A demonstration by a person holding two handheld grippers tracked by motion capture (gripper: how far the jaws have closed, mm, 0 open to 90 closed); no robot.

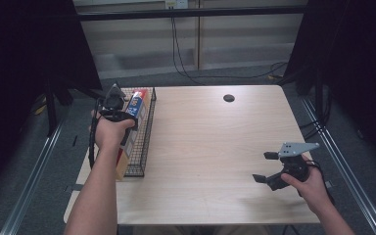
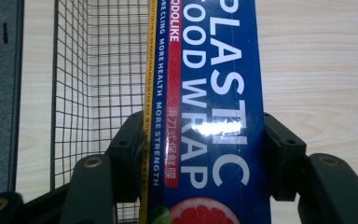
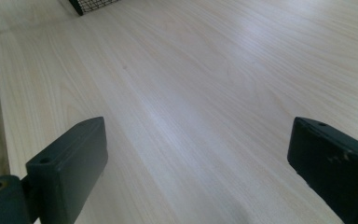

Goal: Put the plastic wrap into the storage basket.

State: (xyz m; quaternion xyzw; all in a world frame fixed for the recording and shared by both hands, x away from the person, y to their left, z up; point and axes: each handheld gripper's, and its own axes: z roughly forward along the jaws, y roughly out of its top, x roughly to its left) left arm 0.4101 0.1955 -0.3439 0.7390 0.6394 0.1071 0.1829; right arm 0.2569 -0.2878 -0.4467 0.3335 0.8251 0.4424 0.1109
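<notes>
Left claw (image 2: 200, 140) raised over wire basket (image 1: 144, 142), clamped on one plastic wrap box (image 2: 205, 93); right claw (image 1: 267, 167) low over desk (image 1: 210, 147), jaws apart.

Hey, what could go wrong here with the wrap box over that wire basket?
The left gripper clamps the long plastic wrap box near one end, so it may pivot or slip in the jaws. The box sits over the wire basket rim and could catch on the mesh. The right gripper, open and apart, cannot steady it.
</notes>
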